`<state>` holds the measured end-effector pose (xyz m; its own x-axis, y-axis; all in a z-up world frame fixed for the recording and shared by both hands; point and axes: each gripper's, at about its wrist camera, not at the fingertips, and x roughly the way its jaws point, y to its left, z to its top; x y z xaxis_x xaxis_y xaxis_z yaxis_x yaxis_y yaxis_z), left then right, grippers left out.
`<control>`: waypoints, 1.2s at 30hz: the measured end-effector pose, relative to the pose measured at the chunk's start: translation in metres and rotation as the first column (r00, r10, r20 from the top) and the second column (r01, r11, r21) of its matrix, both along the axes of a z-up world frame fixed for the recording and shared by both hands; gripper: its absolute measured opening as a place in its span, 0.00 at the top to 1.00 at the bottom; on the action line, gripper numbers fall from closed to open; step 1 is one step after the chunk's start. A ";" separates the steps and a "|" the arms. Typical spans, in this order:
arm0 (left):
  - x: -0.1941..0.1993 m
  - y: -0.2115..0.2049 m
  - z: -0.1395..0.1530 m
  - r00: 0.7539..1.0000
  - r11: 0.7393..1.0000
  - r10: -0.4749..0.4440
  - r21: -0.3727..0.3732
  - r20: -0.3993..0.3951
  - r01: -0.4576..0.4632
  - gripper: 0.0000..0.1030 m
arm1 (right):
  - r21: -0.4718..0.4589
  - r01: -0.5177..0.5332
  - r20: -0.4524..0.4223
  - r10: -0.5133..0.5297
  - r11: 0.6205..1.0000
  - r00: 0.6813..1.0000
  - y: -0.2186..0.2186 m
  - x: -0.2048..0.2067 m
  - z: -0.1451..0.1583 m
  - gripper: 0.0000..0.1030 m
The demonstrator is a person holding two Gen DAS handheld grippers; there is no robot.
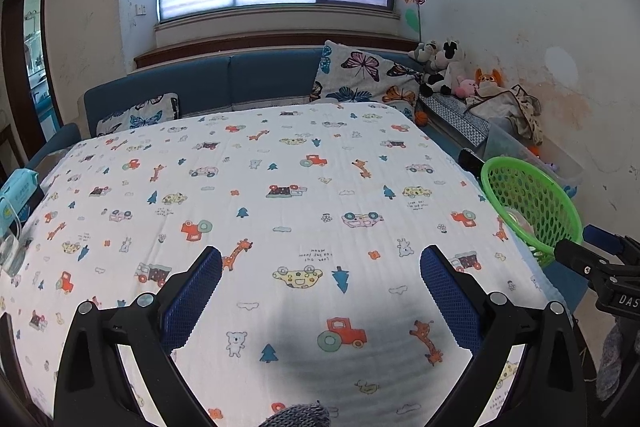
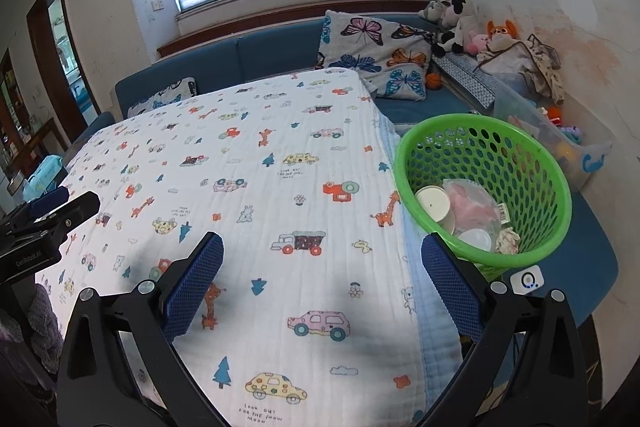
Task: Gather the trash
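Note:
A green mesh basket (image 2: 520, 163) stands at the right edge of the cloth-covered table (image 2: 280, 187). In it lie a paper cup (image 2: 433, 205), a clear plastic wrapper with pink inside (image 2: 474, 207), a round white lid (image 2: 476, 239) and a crumpled tissue (image 2: 509, 239). In the left wrist view the basket (image 1: 532, 203) shows at the right. My left gripper (image 1: 320, 261) hovers open over the cloth, holding nothing. Just left of the basket, my right gripper (image 2: 322, 247) is open and empty too. Each gripper appears at the edge of the other's view.
A blue sofa (image 1: 224, 75) with butterfly pillows (image 2: 372, 55) runs behind the table. Plush toys (image 2: 460, 15), a cloth heap and a clear toy bin (image 2: 560, 139) sit at the right. A wet-wipes pack (image 1: 18, 191) and a clear container (image 1: 12, 251) lie at the table's left edge.

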<state>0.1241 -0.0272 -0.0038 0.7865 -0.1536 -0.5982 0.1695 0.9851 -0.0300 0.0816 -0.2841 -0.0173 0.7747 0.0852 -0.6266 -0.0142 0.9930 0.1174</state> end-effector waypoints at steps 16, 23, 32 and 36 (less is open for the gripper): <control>-0.003 0.004 -0.002 1.000 1.000 0.010 -0.001 0.003 -0.010 0.07 | -0.009 -0.002 0.005 0.002 1.000 1.000 0.002 -0.003 0.001 0.04; -0.005 0.001 -0.002 1.000 1.000 0.008 -0.002 0.001 -0.008 0.07 | -0.018 0.000 0.009 0.000 1.000 1.000 0.004 -0.005 0.002 0.04; -0.006 -0.001 -0.003 1.000 1.000 0.015 0.001 0.002 -0.015 0.07 | -0.020 0.001 0.010 -0.001 1.000 1.000 0.004 -0.006 0.003 0.04; -0.007 -0.001 -0.003 1.000 1.000 0.013 0.001 0.002 -0.013 0.07 | -0.022 0.000 0.013 0.001 1.000 1.000 0.005 -0.007 0.003 0.04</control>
<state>0.1171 -0.0280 -0.0065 0.7897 -0.1425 -0.5967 0.1564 0.9873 -0.0288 0.0745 -0.2793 -0.0141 0.7830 0.0718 -0.6179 -0.0160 0.9953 0.0954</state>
